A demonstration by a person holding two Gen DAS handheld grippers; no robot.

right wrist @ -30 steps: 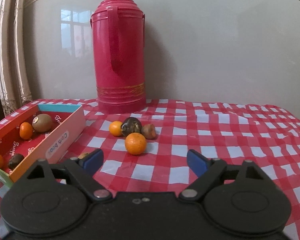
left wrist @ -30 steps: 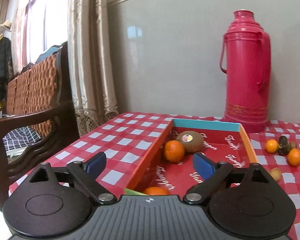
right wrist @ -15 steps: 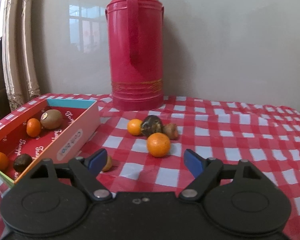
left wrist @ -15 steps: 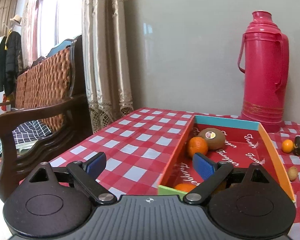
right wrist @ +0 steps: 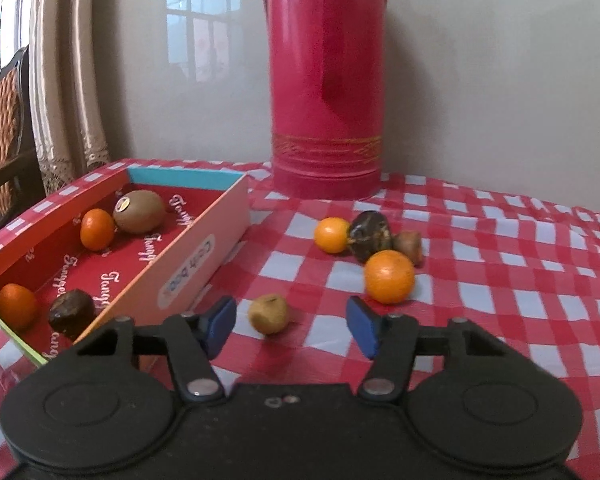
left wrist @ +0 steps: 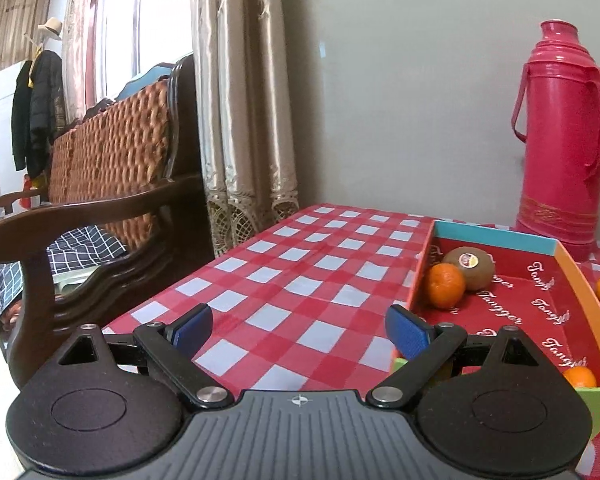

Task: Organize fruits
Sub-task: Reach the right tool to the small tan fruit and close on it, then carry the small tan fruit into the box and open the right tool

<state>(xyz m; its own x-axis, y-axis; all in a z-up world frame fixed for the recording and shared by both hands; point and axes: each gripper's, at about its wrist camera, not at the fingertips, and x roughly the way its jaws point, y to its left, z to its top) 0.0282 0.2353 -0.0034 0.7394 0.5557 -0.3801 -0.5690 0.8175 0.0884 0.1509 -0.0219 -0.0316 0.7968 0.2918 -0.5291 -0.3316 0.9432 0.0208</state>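
on the red checked cloth: fruit half sorted into the tray

left view: left gripper (left wrist: pixel 299 328) wide, empty, now further left of tray (left wrist: pixel 496 237) holding kiwi (left wrist: pixel 469 262). right view: right gripper (right wrist: pixel 291 325) closing around small tan fruit (right wrist: pixel 268 313), pads not touching; open cloth (right wrist: pixel 500 296) rightward, closer than before.

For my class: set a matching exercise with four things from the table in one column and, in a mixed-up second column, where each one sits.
Things
1. kiwi
2. red flask
3. small yellowish fruit
4. dark brown fruit

Places
A. on the cloth, between the right gripper's closing pads, not yet touched
B. near end of the box, beside an orange
C. far end of the box, beside an orange
D. standing by the wall behind the box

Pairs: 1-C, 2-D, 3-A, 4-B
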